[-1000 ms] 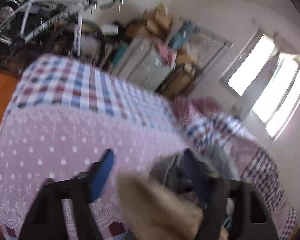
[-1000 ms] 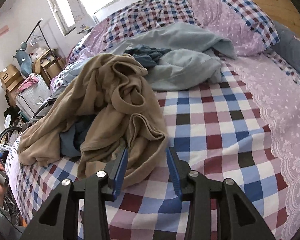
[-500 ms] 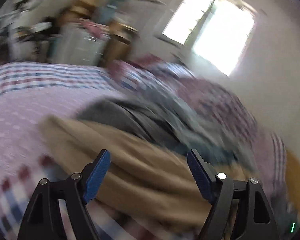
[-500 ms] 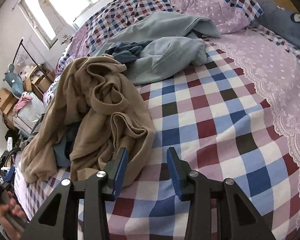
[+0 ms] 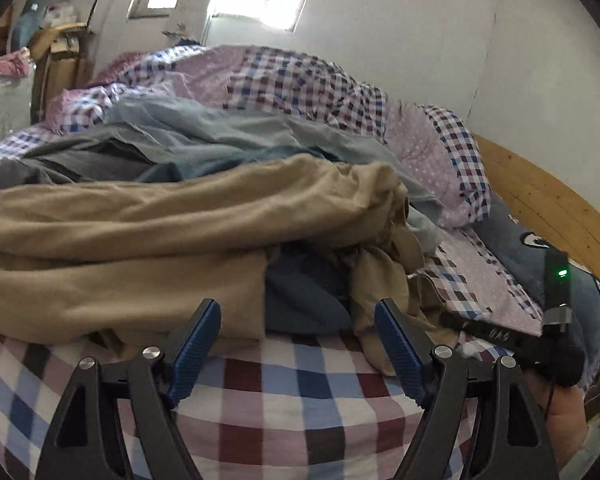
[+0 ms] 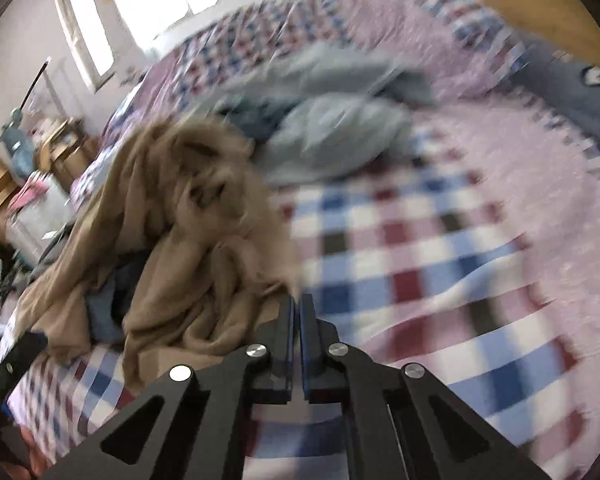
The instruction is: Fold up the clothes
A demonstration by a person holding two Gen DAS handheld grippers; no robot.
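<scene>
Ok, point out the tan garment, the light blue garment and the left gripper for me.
tan garment (image 5: 140, 232), left wrist view, on its broad upper fold.
light blue garment (image 6: 340, 140), right wrist view, on the middle of the blurred bundle.
left gripper (image 5: 296, 336), left wrist view, midway between its open fingers.

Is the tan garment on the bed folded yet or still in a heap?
Still heaped: the tan garment lies crumpled in bunched ridges over darker clothes.

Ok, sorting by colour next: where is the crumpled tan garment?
In the left wrist view the crumpled tan garment lies ahead on the checked bedspread, before the pale blue garment.
</scene>
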